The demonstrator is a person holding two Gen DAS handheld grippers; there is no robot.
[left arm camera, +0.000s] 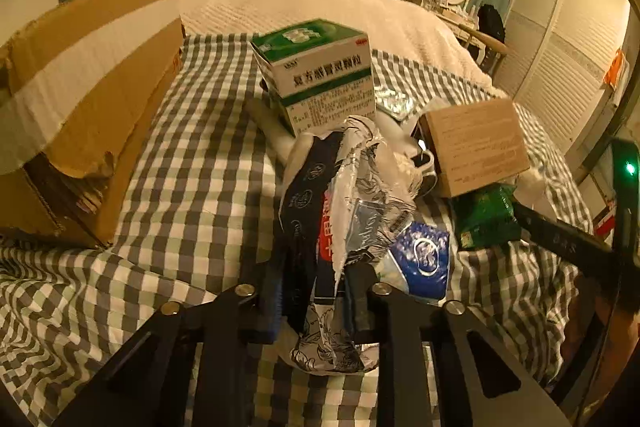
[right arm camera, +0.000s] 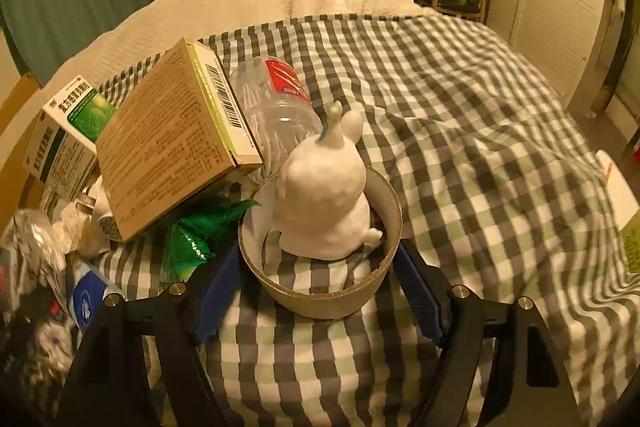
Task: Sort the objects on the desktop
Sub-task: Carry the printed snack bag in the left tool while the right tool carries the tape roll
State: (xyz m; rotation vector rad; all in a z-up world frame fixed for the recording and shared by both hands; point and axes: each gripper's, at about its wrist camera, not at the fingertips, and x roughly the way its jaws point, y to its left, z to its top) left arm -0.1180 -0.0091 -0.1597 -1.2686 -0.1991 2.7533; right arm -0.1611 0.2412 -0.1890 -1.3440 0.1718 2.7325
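My left gripper (left arm camera: pixel 318 295) is shut on a crumpled plastic wrapper (left arm camera: pixel 348 195) in dark blue, silver and red, which sticks up between the fingers above the checked bedspread (left arm camera: pixel 192 187). In the right wrist view a grey ring (right arm camera: pixel 320 301) lies on the cloth with a white rabbit figure (right arm camera: pixel 324 195) standing inside it. My right gripper (right arm camera: pixel 320 267) has its blue pads (right arm camera: pixel 218 287) against both sides of the ring.
Piled together are a green and white medicine box (left arm camera: pixel 320 75), a brown box (right arm camera: pixel 168 143), a clear bottle (right arm camera: pixel 276 107), a green packet (right arm camera: pixel 192 239) and a blue tissue pack (left arm camera: pixel 420 259). An open cardboard carton (left arm camera: pixel 80 99) stands at the left. Bare bedspread (right arm camera: pixel 460 127) lies to the right.
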